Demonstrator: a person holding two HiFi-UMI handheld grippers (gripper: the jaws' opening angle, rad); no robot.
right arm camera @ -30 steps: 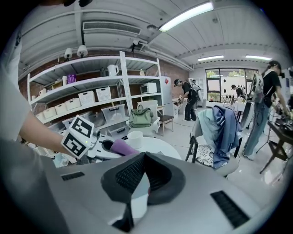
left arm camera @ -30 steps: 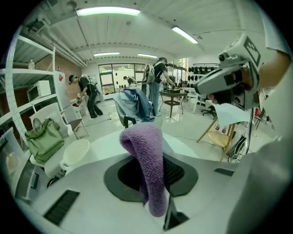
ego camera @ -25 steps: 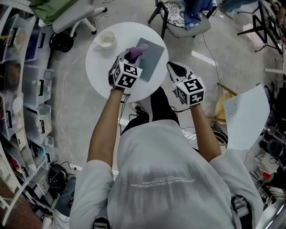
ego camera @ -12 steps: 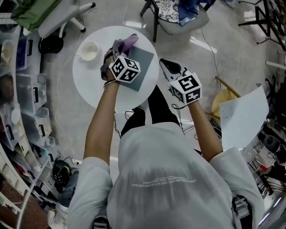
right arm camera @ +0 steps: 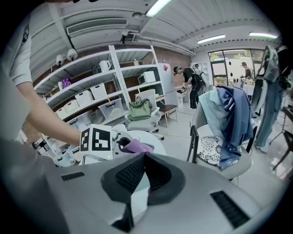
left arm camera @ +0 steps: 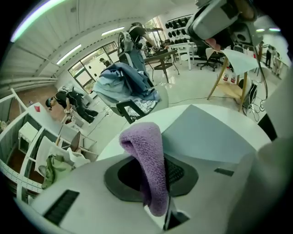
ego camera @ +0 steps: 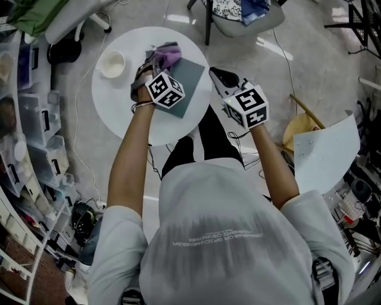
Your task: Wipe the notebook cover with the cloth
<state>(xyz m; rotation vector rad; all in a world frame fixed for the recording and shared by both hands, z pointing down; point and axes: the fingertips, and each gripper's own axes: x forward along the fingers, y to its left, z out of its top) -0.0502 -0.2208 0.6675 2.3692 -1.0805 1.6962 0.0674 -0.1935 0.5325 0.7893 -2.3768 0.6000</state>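
Observation:
A grey-blue notebook (ego camera: 191, 82) lies on the right half of the round white table (ego camera: 122, 104). My left gripper (ego camera: 156, 60) is shut on a purple cloth (ego camera: 167, 56), which hangs just over the notebook's far left corner. In the left gripper view the cloth (left arm camera: 149, 155) droops between the jaws (left arm camera: 158, 187), with the notebook (left arm camera: 215, 135) to the right. My right gripper (ego camera: 216, 74) hovers off the notebook's right edge, shut and holding nothing. In the right gripper view its pads (right arm camera: 132, 171) meet, and beyond them are the left gripper's marker cube (right arm camera: 97, 139) and the cloth (right arm camera: 136, 146).
A white cup (ego camera: 113, 63) stands at the table's left. A chair draped with clothes (ego camera: 238, 12) is beyond the table. Shelves with plastic bins (ego camera: 30, 107) line the left. A yellow stool (ego camera: 300, 128) and a white board (ego camera: 324, 152) are at the right.
My left gripper has carried the cloth from the notebook's cover toward its far left corner. The right gripper has stayed beside the notebook's right edge.

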